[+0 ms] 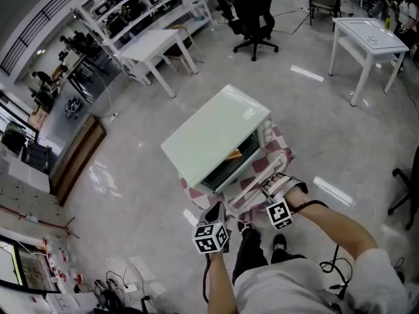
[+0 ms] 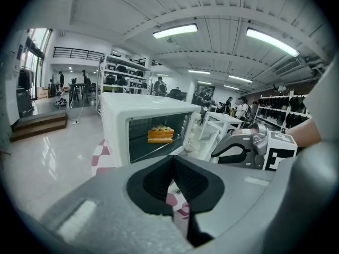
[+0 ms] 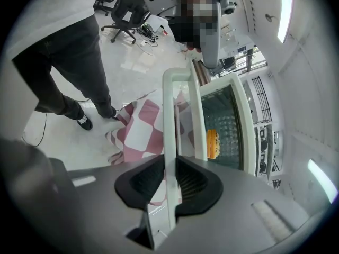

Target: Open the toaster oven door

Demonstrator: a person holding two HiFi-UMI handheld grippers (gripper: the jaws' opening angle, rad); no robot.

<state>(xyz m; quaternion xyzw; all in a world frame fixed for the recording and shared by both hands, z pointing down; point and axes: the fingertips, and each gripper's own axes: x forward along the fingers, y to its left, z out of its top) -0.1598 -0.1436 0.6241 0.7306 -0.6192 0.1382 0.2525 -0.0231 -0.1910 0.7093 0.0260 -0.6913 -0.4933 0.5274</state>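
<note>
A: Where's the oven relative to your claws?
B: The pale mint-white boxy toaster oven (image 1: 219, 136) sits on a small table under a red-and-white checked cloth (image 1: 194, 190). It's straight ahead of me, front face my way. Its glass-paned door (image 1: 256, 174) is hinged at the bottom and lies swung down toward me. The cavity is exposed, with an orange layered cake (image 2: 160, 134) on the rack.
A: Grip?
B: Right claw (image 3: 172, 181) is clamped on the door's white bar handle (image 3: 170, 115). The bar passes between the pads and both press on its sides. Left claw (image 2: 172, 181) is closed on nothing, hanging near the cloth's near edge, clear of the door.
A: Handle axis?
B: It runs along the door's free edge, parallel to the hinge line, and my jaws cross it square. The hinge lies beyond the handle, away from me. Any travel left is an arc down and toward me, not a straight pull.
A: Which arm?
B: Right, since it's on the handle. Left is near but idle. My read is that the door is at or close to full open. I can't tell if it's on its stop.
</note>
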